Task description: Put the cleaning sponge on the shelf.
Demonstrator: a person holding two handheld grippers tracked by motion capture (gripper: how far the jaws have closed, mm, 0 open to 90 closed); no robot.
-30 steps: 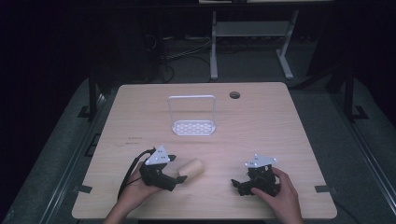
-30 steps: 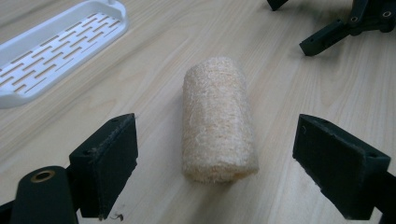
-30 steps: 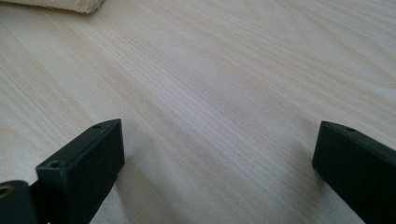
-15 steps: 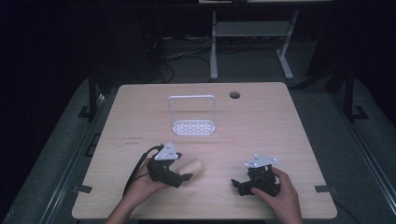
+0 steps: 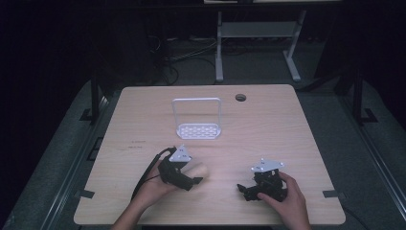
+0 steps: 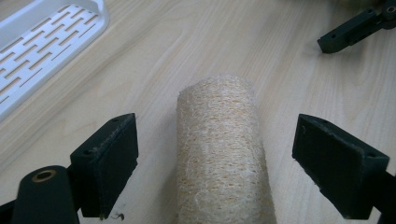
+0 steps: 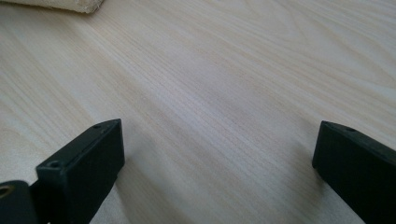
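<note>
A pale fibrous loofah roll lies flat on the wooden table, also seen near the front left as the roll. My left gripper is open, with a jaw on each side of the roll and a gap to both. In the high view the left gripper sits low over the roll's near end. My right gripper is open over bare wood, and the right gripper rests near the table's front right. The roll's end shows at the top left of the right gripper view.
A white slotted rack with an upright wire frame stands mid-table; its base shows in the left gripper view. A round cable hole sits near the far edge. The other gripper's jaw tip lies to the right.
My left gripper has slid forward and right along the table, so its open jaws now straddle the roll. The right gripper has stayed put.
</note>
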